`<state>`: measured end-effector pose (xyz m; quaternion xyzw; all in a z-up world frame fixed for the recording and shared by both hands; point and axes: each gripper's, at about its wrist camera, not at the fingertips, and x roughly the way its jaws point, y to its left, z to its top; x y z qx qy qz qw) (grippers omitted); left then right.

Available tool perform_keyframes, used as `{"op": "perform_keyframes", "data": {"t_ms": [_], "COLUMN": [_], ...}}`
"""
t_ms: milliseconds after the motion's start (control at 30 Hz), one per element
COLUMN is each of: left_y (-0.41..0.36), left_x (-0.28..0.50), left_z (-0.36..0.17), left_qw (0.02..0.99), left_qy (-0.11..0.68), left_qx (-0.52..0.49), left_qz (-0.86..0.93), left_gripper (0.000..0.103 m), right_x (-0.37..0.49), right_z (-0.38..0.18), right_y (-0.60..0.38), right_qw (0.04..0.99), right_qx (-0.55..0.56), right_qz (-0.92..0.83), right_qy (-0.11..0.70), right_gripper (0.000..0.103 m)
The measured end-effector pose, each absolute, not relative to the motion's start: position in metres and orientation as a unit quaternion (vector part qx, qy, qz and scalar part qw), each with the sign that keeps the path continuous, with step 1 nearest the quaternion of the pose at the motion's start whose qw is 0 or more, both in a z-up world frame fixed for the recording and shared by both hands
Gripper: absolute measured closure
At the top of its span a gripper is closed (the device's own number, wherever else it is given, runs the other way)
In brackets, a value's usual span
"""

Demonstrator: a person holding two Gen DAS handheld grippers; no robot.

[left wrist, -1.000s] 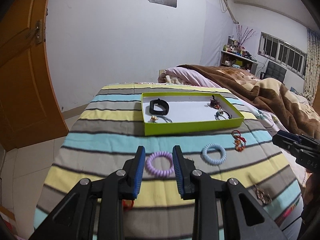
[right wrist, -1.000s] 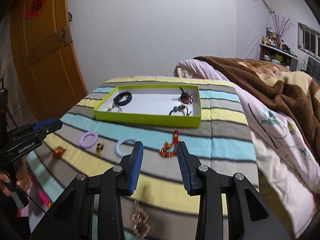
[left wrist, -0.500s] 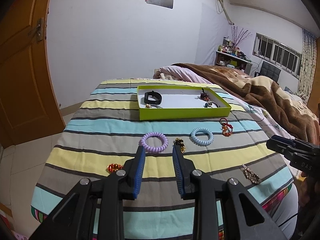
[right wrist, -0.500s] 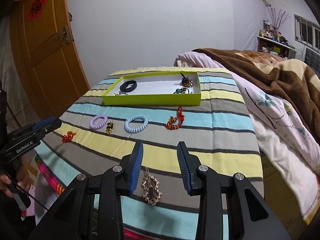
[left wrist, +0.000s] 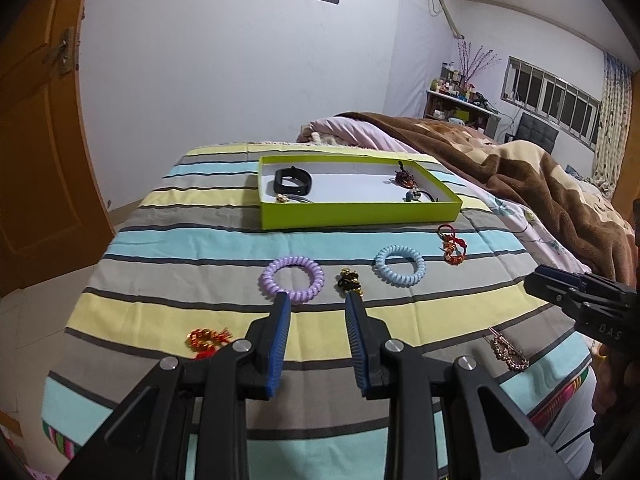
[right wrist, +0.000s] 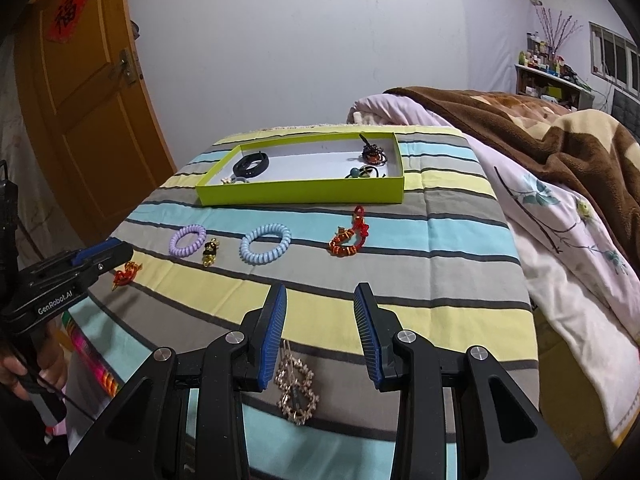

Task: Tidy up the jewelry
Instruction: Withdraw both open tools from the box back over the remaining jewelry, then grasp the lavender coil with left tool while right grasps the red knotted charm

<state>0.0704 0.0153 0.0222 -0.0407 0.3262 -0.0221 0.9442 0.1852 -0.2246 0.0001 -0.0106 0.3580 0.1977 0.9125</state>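
Observation:
A lime-green tray (left wrist: 360,214) (right wrist: 304,194) sits on the striped cloth, holding a black band (left wrist: 293,182), a dark red ornament (left wrist: 405,178) and small hair ties. In front of it lie a purple coil ring (left wrist: 291,279) (right wrist: 187,241), a blue coil ring (left wrist: 400,265) (right wrist: 265,243), a gold-black charm (left wrist: 350,282), a red-gold bracelet (left wrist: 452,244) (right wrist: 349,236), a red knot charm (left wrist: 206,340) (right wrist: 127,273) and a gold hair clip (right wrist: 296,384) (left wrist: 508,354). My left gripper (left wrist: 316,304) is open and empty, just short of the purple ring. My right gripper (right wrist: 320,296) is open and empty above the gold clip.
The striped cloth (left wrist: 180,240) covers a small table beside a bed with a brown blanket (left wrist: 520,168) on the right. An orange door (right wrist: 80,120) stands at the left. The table's near edge drops off below both grippers.
Both grippers have pulled back and up from the table, so more of the cloth and the loose jewelry shows. Both stay open and empty.

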Motion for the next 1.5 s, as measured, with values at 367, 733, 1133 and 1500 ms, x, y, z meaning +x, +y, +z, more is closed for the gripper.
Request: {"op": "perform_keyframes", "data": {"t_ms": [367,733,1133,1500], "left_y": [0.021,0.036,0.043,0.037], "left_x": [0.101,0.128,0.147,0.151], "left_z": [0.008,-0.007,-0.020,-0.021], "left_qw": [0.937,0.926,0.908,0.906], "left_qy": [0.345,0.374,0.412,0.420], "left_qx": [-0.043,-0.051,-0.067,-0.051], "left_qz": [-0.001,0.024,0.023,0.014], "left_gripper": [0.073,0.074,0.074,0.092], "right_x": [0.212,0.245,0.281,0.303], "right_z": [-0.007,-0.018,-0.030,-0.042], "right_y": [-0.218,-0.203,-0.204,-0.203], "right_qw": [0.909,0.903,0.896,0.888], "right_qx": [-0.009,-0.012,-0.011,-0.018], "right_qz": [0.198,0.198,0.180,0.165], "right_qy": [0.367,0.382,0.406,0.429], "right_gripper": [0.067,0.067,0.067,0.080]}}
